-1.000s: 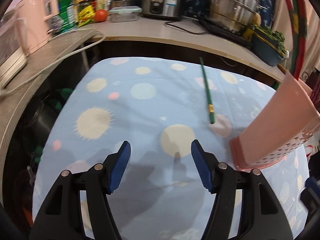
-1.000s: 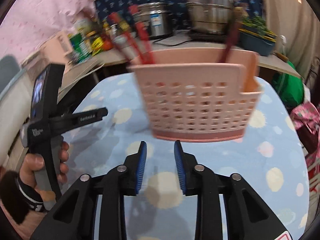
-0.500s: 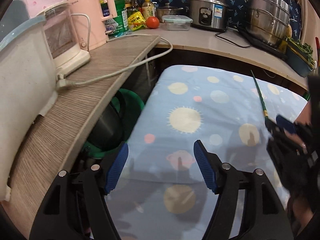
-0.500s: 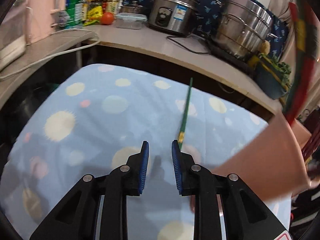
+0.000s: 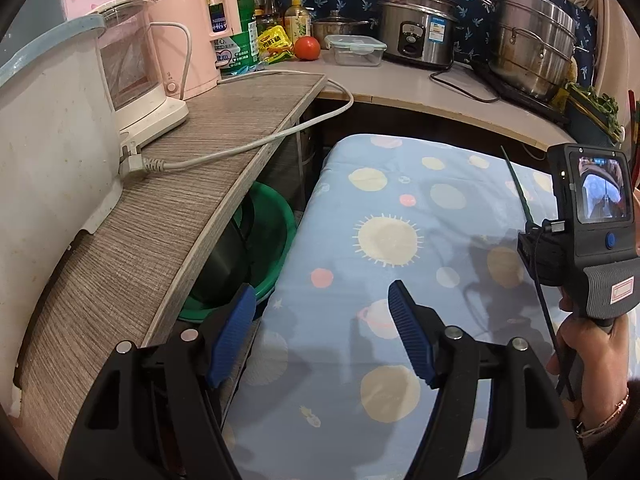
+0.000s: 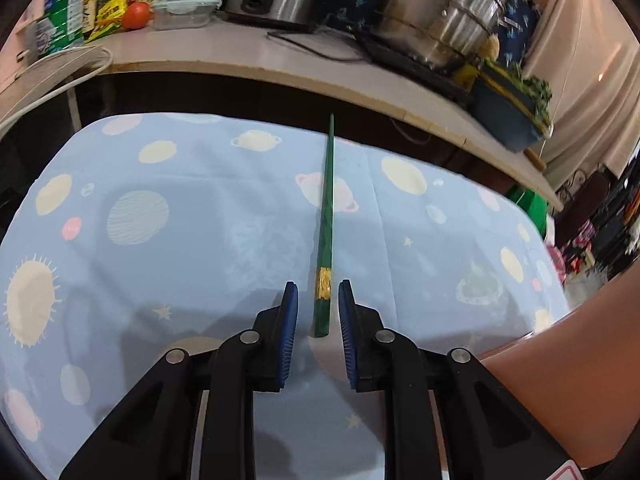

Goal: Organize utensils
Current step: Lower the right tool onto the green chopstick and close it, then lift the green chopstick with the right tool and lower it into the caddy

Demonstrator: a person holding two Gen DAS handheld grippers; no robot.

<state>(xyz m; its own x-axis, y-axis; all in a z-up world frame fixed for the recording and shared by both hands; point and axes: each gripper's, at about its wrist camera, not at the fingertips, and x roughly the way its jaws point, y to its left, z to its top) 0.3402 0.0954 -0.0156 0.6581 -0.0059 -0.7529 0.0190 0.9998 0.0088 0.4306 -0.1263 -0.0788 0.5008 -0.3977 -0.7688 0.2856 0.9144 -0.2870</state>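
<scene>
green chopstick (image 6: pixel 325 232) lies between closing right gripper (image 6: pixel 318 312) jaws, untouched; left gripper (image 5: pixel 322 332) jaws released.

Green chopstick (image 6: pixel 326 216), gold band near its thick end, lying flat on planet-print cloth (image 6: pixel 180 248), perhaps pink holder (image 6: pixel 560 380) nearby
</scene>
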